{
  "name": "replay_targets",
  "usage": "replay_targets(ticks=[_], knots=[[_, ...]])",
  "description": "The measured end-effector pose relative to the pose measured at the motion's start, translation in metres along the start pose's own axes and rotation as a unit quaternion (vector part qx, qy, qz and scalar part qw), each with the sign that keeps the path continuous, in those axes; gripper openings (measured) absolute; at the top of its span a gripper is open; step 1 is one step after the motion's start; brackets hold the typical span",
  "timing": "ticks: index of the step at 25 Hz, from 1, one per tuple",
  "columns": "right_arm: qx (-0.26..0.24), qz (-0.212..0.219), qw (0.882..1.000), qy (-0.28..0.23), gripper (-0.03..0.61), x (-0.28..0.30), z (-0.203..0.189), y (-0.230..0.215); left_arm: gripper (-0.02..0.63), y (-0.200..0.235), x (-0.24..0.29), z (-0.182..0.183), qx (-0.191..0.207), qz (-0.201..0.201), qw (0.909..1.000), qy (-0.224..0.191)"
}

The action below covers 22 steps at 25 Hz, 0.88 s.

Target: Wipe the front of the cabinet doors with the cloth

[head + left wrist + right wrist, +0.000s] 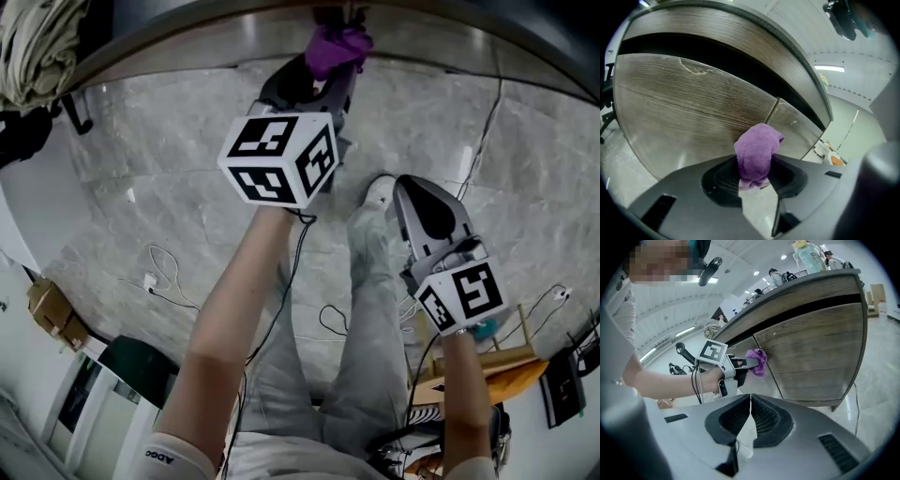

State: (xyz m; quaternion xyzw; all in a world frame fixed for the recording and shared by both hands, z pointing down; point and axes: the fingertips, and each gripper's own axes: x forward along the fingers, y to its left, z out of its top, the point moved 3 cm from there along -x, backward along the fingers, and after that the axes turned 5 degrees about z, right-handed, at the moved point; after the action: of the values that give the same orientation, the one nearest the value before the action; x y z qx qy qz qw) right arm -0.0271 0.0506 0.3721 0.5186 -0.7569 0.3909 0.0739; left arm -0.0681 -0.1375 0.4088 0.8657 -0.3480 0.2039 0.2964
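Far left in the head view we see a beige fabric bundle [33, 52] and, lower, a cardboard box [54, 317] by the marble floor [169, 187] w/ loose cables. Neither gripper view shows these.

Next, the left gripper [323, 80] reaches far fwd, jaws clamped on the purple cloth [337, 45], which bunches out past the tips. From above we only get the cloth at the counter's edge. The left gripper view adds the wood grain of the cabinet doors [684, 117], a pale scratch [693, 69] high on the left door, and the seam [772, 110] btwn doors just beyond the cloth.

Only the right gripper view shows this side-on: the cloth is against the door front at that seam, below the dark gap under the counter top, w/ a bottle [808, 253] standing up there.

Right of the person's legs, the right gripper [408, 192] hangs low, well apart from the doors. Its own view shows the jaws together w/ nothing btwn them.
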Motion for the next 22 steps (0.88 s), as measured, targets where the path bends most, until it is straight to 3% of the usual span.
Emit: replay_targets(ticks=[10, 17, 22], knots=[[0.0, 0.01, 1.0, 0.012, 0.028, 0.045, -0.004, 0.03, 0.15, 0.066, -0.012, 0.011, -0.005, 0.005, 0.9999, 0.008], [-0.023, 0.035, 0.999, 0.013, 0.028, 0.1, 0.01, 0.083, 0.15, 0.148, -0.047, 0.018, -0.011, 0.04, 0.999, 0.015], [-0.023, 0.029, 0.999, 0.012, 0.028, 0.132, 0.02, 0.104, 0.15, 0.213, -0.072, 0.026, -0.015, 0.068, 0.9973, 0.021]])
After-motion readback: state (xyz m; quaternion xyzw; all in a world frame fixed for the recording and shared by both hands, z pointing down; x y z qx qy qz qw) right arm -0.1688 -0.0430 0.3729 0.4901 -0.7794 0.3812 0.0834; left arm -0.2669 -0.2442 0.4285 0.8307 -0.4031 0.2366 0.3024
